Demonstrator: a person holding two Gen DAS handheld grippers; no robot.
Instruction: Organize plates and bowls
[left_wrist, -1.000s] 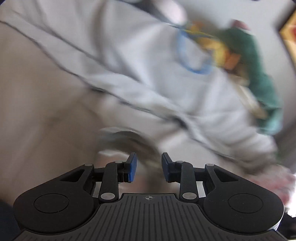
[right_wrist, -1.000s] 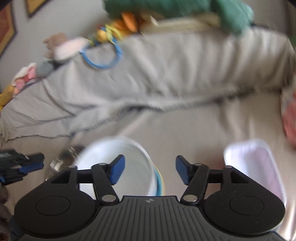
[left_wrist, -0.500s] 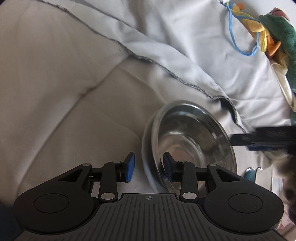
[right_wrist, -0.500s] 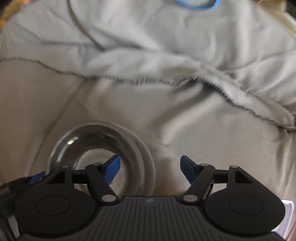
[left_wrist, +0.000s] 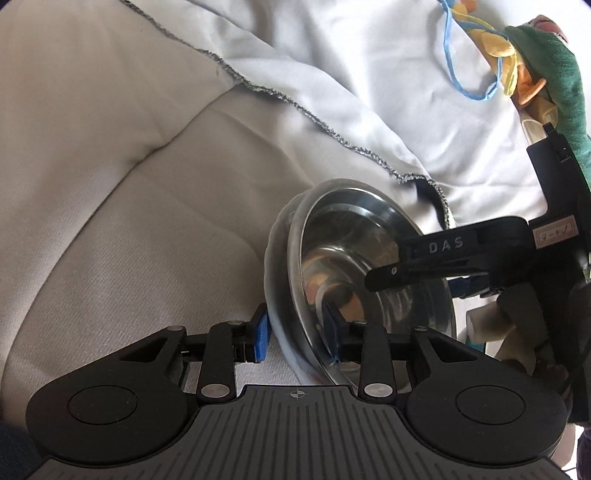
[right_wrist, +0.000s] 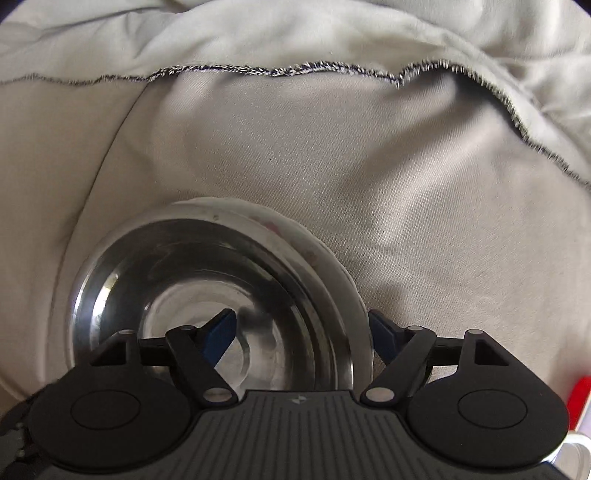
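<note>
A steel bowl (left_wrist: 369, 258) sits nested in a white bowl (left_wrist: 275, 280) on a beige sofa cushion. My left gripper (left_wrist: 295, 332) straddles the near rim of this stack, one pad outside the white wall and the other inside the steel bowl. Its jaws are closing, and a thin gap still shows at the pads. My right gripper (right_wrist: 300, 338) points steeply down over the steel bowl (right_wrist: 207, 295), one finger above the inside and the other outside the white bowl's rim (right_wrist: 354, 295). Its jaws are opening and touch nothing. Its black fingers (left_wrist: 436, 254) reach in from the right.
A grey throw with a frayed edge (left_wrist: 332, 74) drapes the sofa back behind the bowls. Soft toys (left_wrist: 546, 74) and a blue loop (left_wrist: 454, 74) lie at the far right. A red and white object (right_wrist: 580, 395) shows at the right edge.
My left gripper dropped to the stacked bowls and took their rim between its jaws. My right gripper swung left from a white bowl and tray to above the steel bowl, jaws widening.
</note>
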